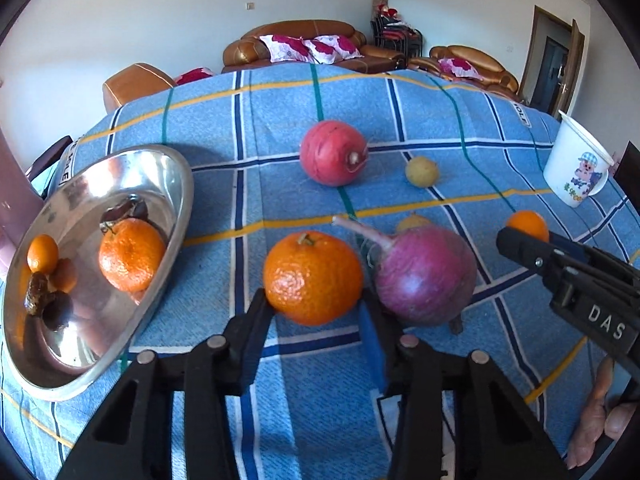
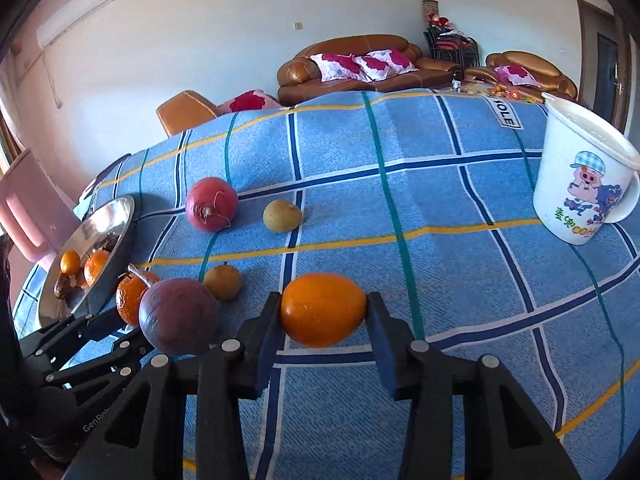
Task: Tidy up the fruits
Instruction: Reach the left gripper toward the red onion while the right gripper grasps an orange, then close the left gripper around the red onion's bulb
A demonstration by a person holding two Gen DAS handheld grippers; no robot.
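With the left gripper [image 1: 316, 312] clamped on the stemmed mandarin [image 1: 313, 278] and the right gripper [image 2: 322, 312] clamped on the smooth orange [image 2: 323, 309], both low over the table [image 1: 400, 112], lift each clear of the purple radish [image 1: 426, 276] before moving to the steel bowl [image 1: 176, 184].

A table covered with a blue plaid cloth [image 2: 460, 216], crossed by navy, white, yellow and green lines, carries everything. At the left of the right wrist view a steel dish [image 2: 120, 236] sits on it. A red radish [image 2: 211, 210] lies upper left of centre, a yellowish fruit [image 2: 282, 216] just beside it to the right. Lower left, a purple radish [image 2: 179, 316] lies with a stemmed orange [image 2: 127, 300] left of it and a tan fruit [image 2: 223, 282] behind. A smooth orange [image 2: 323, 310] lies bottom centre. A white cartoon cup [image 2: 580, 176] stands at the right edge
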